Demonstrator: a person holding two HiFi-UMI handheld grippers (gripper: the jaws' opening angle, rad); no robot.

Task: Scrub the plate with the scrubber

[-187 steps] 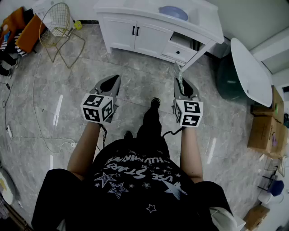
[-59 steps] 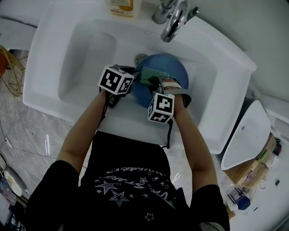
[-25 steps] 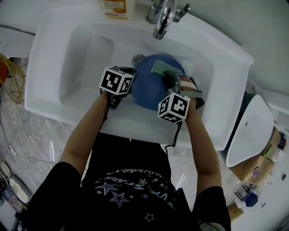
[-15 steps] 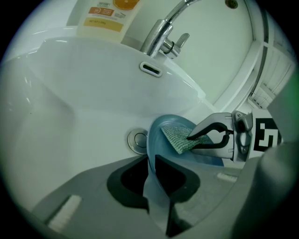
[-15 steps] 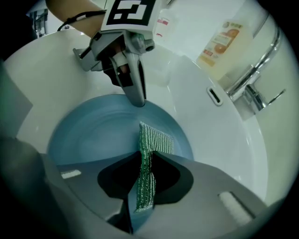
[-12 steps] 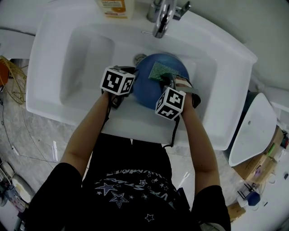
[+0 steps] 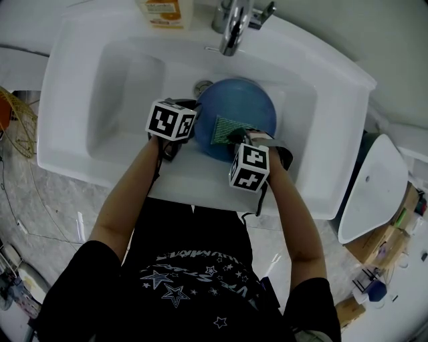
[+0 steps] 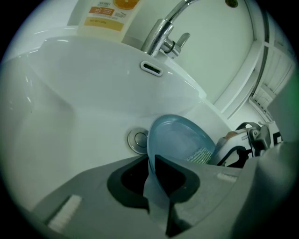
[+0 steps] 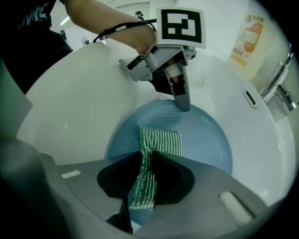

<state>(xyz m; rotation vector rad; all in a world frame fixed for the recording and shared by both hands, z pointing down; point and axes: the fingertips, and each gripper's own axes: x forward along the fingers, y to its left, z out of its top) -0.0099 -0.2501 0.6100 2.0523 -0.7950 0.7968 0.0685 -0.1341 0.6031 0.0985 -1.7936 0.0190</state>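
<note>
White washbasin (image 7: 127, 80) fills the head view, with the faucet (image 7: 232, 30) at 12 o'clock and an orange-labelled bottle (image 7: 166, 12) at about 11. The blue plate (image 7: 241, 105) sits tilted in the bowl, just beside the drain (image 8: 138, 140). The left gripper (image 7: 189, 127) has its jaws closed down on the plate's rim at roughly 9 o'clock, the edge running straight between them in the left gripper view. The right gripper (image 7: 239, 138) has its jaws pinched on one end of the green scrubber (image 7: 226, 130), and the free end lies flat on the plate's face.

Half a second back the scrubber lay up toward 12 o'clock on the plate, near the far rim. Now it has been drawn down to about 6 o'clock, close to the near rim, while the left gripper and plate have kept their place. That reads as one full stroke across the face, so scrubbing looks well under way. The likely next move is a push back toward the faucet, and the main risk seems to be the plate twisting in the single rim grip
</note>
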